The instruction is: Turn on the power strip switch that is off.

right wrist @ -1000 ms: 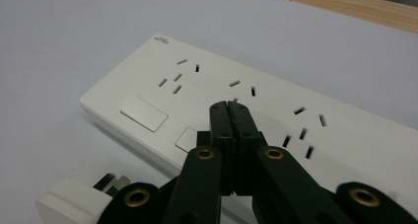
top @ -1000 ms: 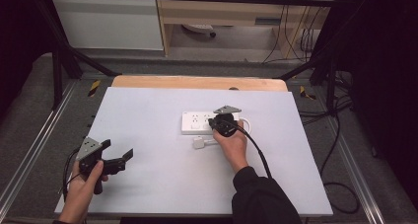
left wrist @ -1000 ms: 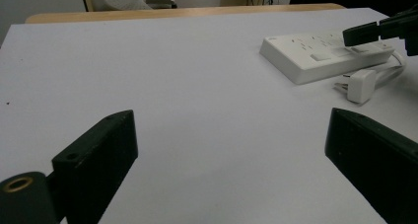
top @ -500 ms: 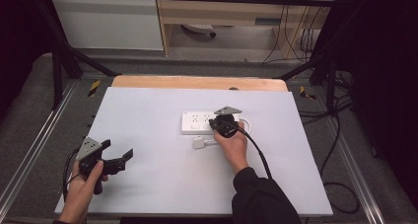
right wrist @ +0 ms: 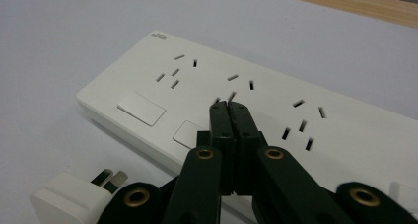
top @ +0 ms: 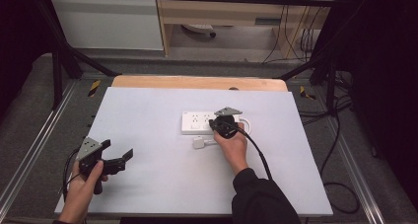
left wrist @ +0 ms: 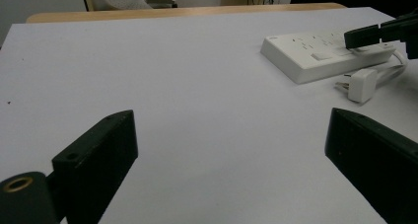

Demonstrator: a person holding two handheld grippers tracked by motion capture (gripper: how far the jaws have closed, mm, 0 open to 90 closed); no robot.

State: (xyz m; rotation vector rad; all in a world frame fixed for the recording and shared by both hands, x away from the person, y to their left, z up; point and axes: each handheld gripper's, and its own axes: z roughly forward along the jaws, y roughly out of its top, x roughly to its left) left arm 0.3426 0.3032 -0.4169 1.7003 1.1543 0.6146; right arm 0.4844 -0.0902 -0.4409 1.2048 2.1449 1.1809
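Observation:
A white power strip (top: 203, 122) lies at the middle of the white table; it also appears as the power strip (right wrist: 256, 110) and power strip (left wrist: 320, 54). Its white plug (top: 199, 143) lies loose in front of it, seen as the plug (right wrist: 69, 197) and plug (left wrist: 361, 85). My right gripper (top: 215, 125) is shut with nothing between its jaws, its tips (right wrist: 229, 105) right over the strip's top near the middle rocker switch (right wrist: 186, 133). My left gripper (top: 119, 157) is open and hovers low at the table's near left, its black jaws wide apart and bare.
The white table (top: 148, 110) has a wooden strip (top: 197, 82) along its far edge. Black frame posts and metal rails flank it. The strip's white cord (top: 245, 126) loops at its right end. Cables (top: 345, 135) hang off to the right.

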